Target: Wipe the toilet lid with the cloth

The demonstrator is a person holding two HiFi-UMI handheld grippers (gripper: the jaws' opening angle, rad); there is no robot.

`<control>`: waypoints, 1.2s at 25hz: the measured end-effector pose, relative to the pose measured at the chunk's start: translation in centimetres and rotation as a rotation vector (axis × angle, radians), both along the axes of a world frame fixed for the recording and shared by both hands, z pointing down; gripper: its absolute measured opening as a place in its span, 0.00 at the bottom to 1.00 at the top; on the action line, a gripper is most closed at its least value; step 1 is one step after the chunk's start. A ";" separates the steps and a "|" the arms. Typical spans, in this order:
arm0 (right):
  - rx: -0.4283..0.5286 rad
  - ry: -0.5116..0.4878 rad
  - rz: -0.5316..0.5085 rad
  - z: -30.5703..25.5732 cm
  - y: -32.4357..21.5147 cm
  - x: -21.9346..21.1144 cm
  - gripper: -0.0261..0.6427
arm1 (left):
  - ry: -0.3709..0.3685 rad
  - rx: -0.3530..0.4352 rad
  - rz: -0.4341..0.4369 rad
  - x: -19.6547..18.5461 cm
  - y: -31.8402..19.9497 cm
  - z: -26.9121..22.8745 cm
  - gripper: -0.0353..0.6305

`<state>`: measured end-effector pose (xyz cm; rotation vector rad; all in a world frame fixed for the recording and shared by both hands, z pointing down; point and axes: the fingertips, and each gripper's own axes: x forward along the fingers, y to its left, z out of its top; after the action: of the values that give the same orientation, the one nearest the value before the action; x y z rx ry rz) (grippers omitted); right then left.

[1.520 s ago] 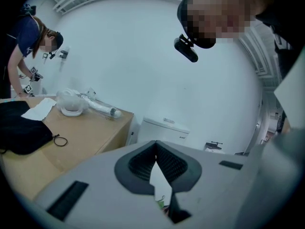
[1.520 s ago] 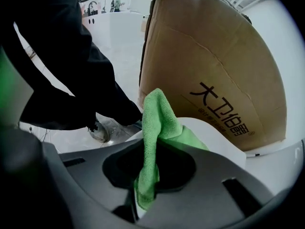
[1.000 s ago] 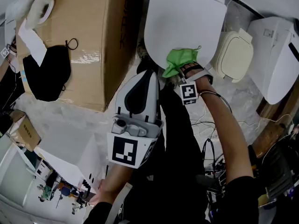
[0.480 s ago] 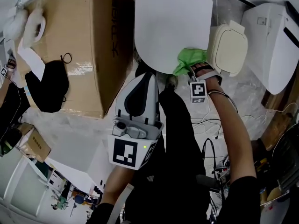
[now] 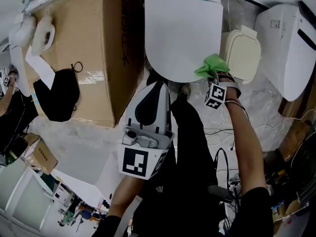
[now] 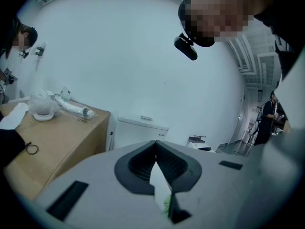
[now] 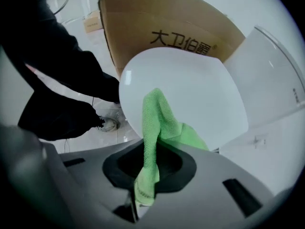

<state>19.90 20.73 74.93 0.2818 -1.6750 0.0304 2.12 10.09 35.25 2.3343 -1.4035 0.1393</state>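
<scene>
Cloth: the green cloth point(image 5: 212, 64) sits bunched on the near right rim of the toilet lid point(image 5: 177, 33), touching it.
Right gripper: the right gripper point(image 5: 211, 77) has its fingers pinching a fold of the cloth. In the right gripper view we see a strip running down between them while the rest drapes onto the lid.
Left gripper: the left gripper point(image 5: 160, 85) hangs by the lid's front edge, off it. Its fingers are drawn together with only a thin sliver between, and they hold nothing.
How the cloth handles: we judge it soft, light and limp, likely to fold and trail rather than push. It is best held close to the bunch, so a broad pad stays under the fingers.
Lid: closed, smooth and glossy. We expect the cloth to glide easily on it.
Stage: we judge the wipe is under way at the rim.
Risk: the cloth could slide off the edge, or hard fingers could scrape the plastic.
</scene>
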 end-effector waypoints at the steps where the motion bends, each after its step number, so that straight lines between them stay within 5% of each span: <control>1: -0.011 -0.013 0.078 -0.3 -0.4 0.6 0.12 | 0.003 0.004 -0.003 -0.1 -0.2 -0.2 0.07; 7: 0.028 -0.302 0.619 -5.8 -7.4 0.4 0.13 | 0.016 0.031 0.016 -1.1 -1.6 -0.7 0.07; 12: 0.121 -0.459 0.866 -10.5 -13.9 -1.1 0.13 | 0.017 0.053 0.012 -2.5 -3.4 -1.0 0.07; 21: 0.238 -0.480 0.851 -12.9 -23.6 -6.0 0.13 | 0.024 0.015 0.000 -5.6 -7.7 0.0 0.07; 30: 0.245 -0.321 0.640 -9.2 -29.9 -11.1 0.13 | 0.028 -0.038 0.032 -7.9 -11.6 1.3 0.07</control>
<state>8.76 -9.13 65.75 1.0349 -1.8408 0.3656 -5.78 -1.47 36.52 2.3192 -1.3388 0.1407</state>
